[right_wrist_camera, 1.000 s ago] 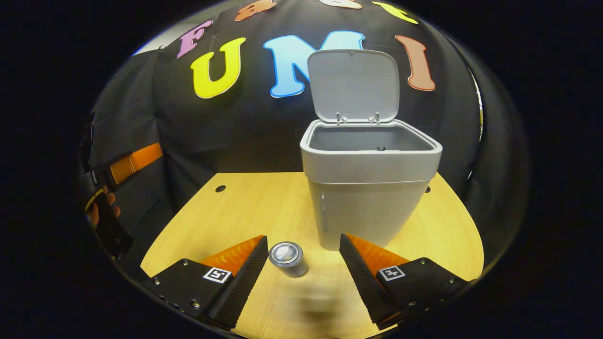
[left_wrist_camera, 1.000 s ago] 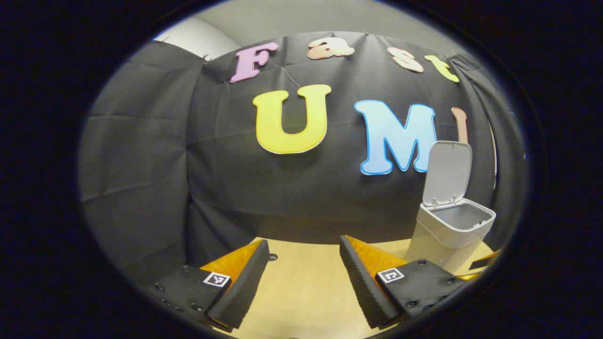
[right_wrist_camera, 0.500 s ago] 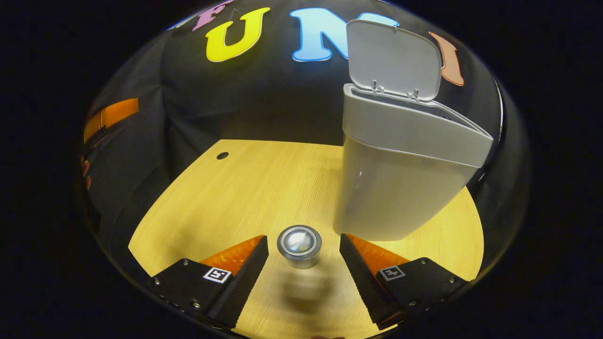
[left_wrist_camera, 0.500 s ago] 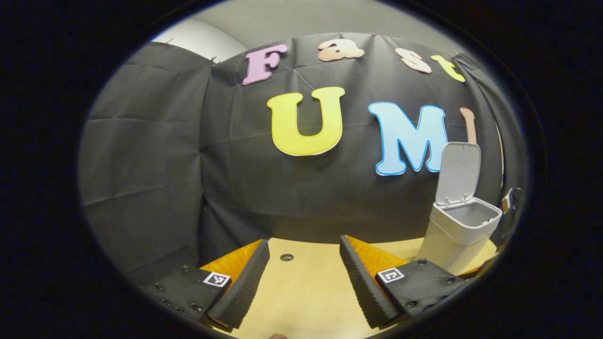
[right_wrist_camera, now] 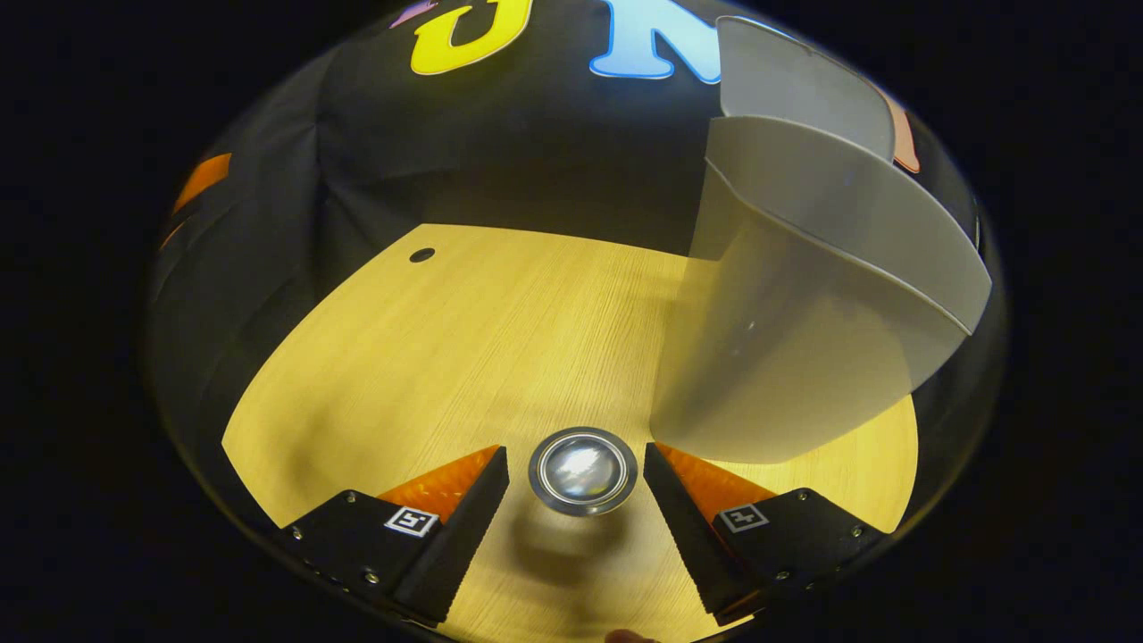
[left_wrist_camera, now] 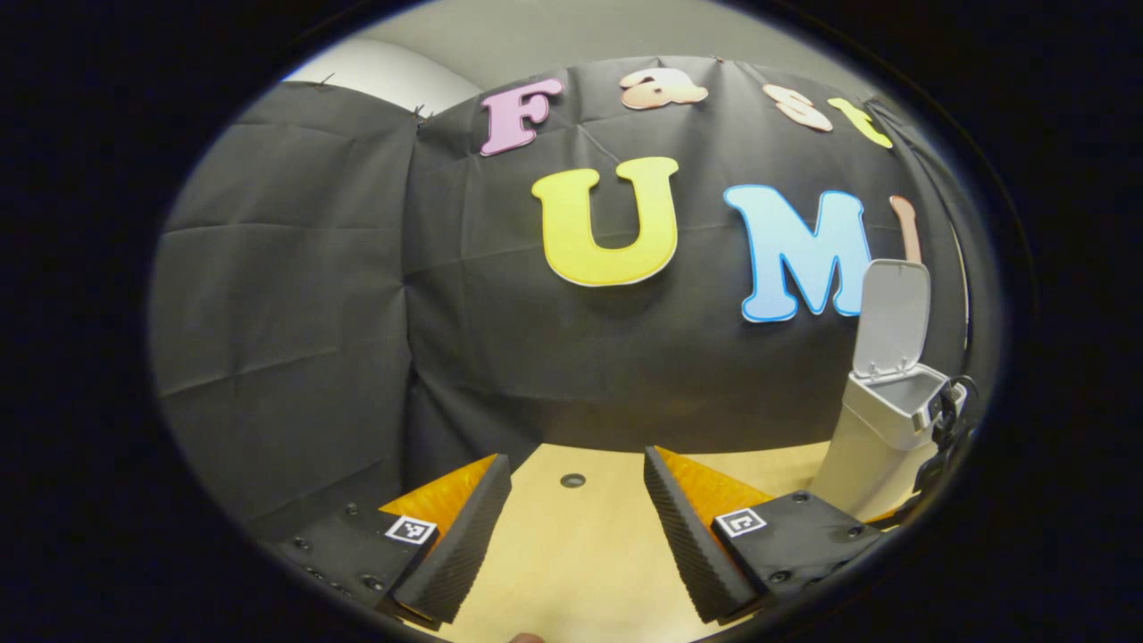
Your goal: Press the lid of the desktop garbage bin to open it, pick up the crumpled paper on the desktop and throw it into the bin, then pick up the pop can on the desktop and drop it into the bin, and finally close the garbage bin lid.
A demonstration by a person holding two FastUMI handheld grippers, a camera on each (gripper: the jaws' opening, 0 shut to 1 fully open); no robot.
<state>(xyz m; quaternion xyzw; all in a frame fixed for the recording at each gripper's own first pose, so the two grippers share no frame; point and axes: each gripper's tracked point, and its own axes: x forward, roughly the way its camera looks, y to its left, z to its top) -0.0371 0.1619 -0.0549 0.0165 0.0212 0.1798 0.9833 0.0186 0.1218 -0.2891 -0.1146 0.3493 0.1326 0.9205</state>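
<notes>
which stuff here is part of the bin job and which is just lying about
Part of the job:
- pop can, upright between the open right tongs
- garbage bin, lid up
- left tongs, open, holding nothing

Just there:
- wooden desktop
- hole in the desktop

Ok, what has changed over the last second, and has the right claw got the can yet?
The right claw has come down and forward over the pop can, which now stands between its open fingers, not yet gripped. The bin has slid to the right in the right gripper view. The left claw swung slightly left, staying open with nothing between its fingers. The bin lid stays up.
</notes>
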